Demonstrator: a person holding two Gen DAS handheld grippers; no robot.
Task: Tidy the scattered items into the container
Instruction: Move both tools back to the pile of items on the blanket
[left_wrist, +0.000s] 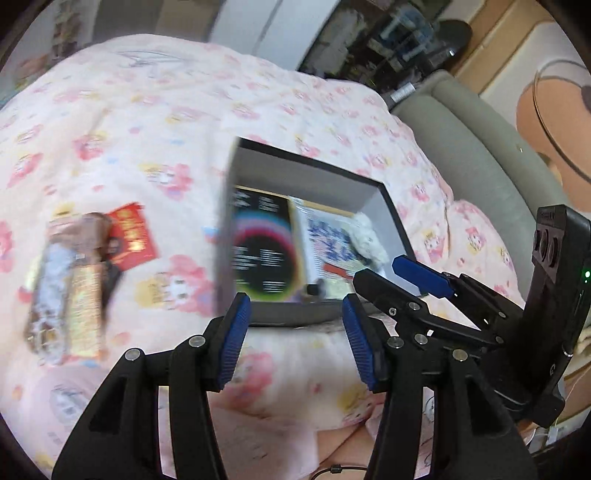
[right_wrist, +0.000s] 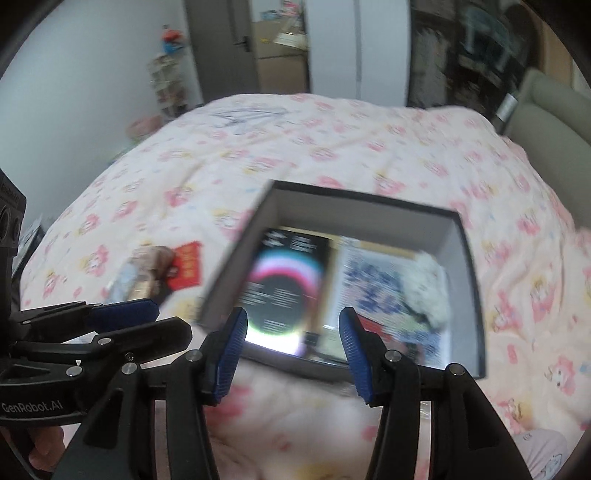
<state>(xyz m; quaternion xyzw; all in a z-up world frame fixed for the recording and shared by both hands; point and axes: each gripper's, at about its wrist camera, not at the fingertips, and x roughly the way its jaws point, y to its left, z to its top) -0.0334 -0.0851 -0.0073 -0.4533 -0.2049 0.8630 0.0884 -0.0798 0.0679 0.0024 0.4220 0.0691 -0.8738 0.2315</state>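
Note:
An open grey box (left_wrist: 295, 173) (right_wrist: 369, 218) with a dark rim lies on the bed. Inside it are a black booklet with coloured rings (left_wrist: 258, 243) (right_wrist: 288, 280), a blue-printed sheet (left_wrist: 330, 240) (right_wrist: 373, 291) and a white fluffy thing (left_wrist: 369, 236) (right_wrist: 428, 291). Left of the box lie a red envelope (left_wrist: 133, 236) (right_wrist: 186, 269) and a pile of brown, silver and gold packets (left_wrist: 70, 295) (right_wrist: 144, 273). My left gripper (left_wrist: 295, 301) (right_wrist: 162, 317) and right gripper (right_wrist: 293, 314) (left_wrist: 376, 271) hover side by side above the box's near edge. Both are open and hold nothing.
A pink flower-print quilt (left_wrist: 147, 110) covers the whole bed. A grey padded headboard (left_wrist: 461, 147) borders it on the right, with dark shelves (left_wrist: 388, 44) behind. A doorway (right_wrist: 280, 44) stands beyond the far end. A hand (right_wrist: 44, 446) grips the left tool.

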